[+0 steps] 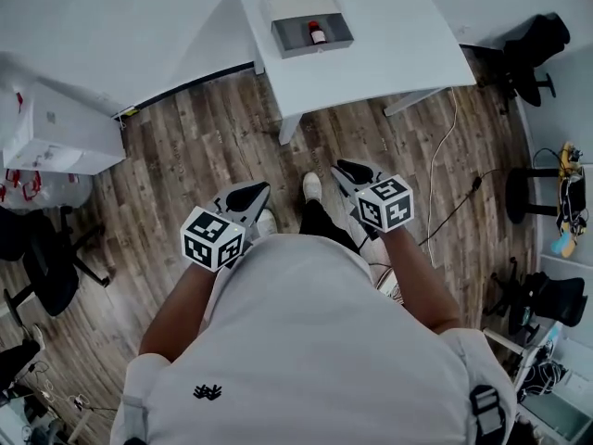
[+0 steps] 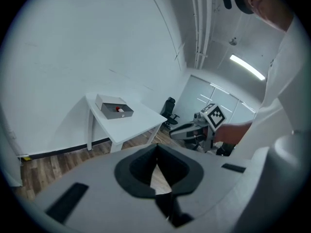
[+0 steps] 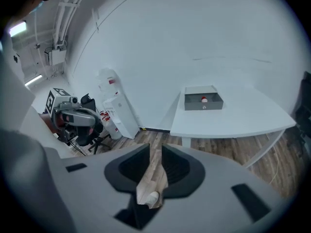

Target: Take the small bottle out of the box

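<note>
**Entry: small-bottle retrieval, approach stage, nothing yet grasped**

- Item sought: small bottle (image 1: 317, 32), red cap. It sits inside the open grey box (image 1: 315, 48), about mid-box. Whether it stands or lies cannot be told.
- Carrier: white table (image 1: 371, 72). The box is at its far edge, toward the far left corner as the person faces it.
- Left gripper (image 1: 248, 196): jaw tips pressed together, empty, held at waist height over the wooden floor (image 1: 185, 156), well apart from the table.
- Right gripper (image 1: 352, 172): jaws slightly parted, with only floor showing through the narrow gap. It is likewise well short of the table's near edge.
- Step in hand (judged): the approach. The reach has not started.
- Next move calls for: closing in on the table's near edge, carrying one gripper over the box, spreading its jaws wider than the bottle, then lowering clear of the box walls.
</note>
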